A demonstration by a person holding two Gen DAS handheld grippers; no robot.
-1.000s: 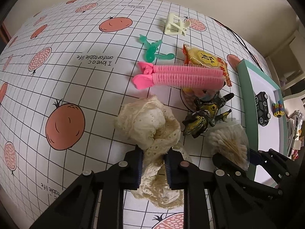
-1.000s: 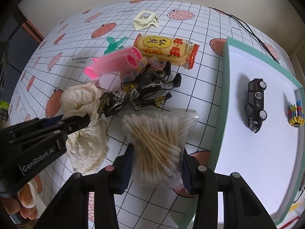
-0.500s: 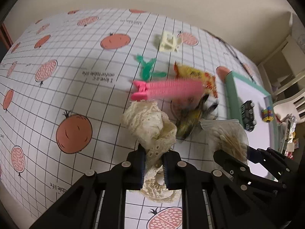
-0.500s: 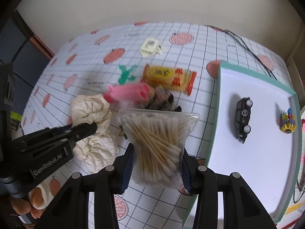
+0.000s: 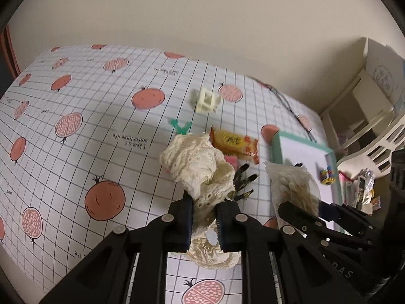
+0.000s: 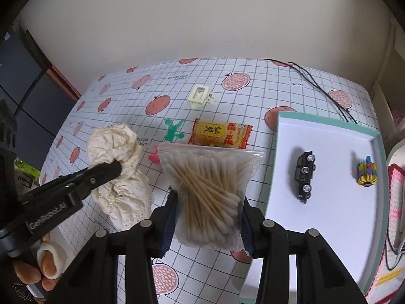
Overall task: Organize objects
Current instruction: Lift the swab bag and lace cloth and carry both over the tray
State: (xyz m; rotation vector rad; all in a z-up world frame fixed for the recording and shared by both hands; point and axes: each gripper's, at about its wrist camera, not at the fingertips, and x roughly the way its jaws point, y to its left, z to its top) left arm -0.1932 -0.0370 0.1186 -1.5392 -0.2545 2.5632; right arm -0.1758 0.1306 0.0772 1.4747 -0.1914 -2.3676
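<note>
The soft, light cream lace cloth (image 5: 200, 162) is pinched at its gathered middle by the left gripper (image 5: 203, 221); the crinkly clear bag of cotton swabs (image 6: 210, 190), light and slippery, is clamped low across its width by the right gripper (image 6: 208, 221).

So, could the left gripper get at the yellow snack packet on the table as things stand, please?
Probably not yet. The left gripper is shut on the cream lace cloth, which hangs in front of the yellow snack packet, so the jaws are occupied. It would likely need to set the cloth down first.
</note>
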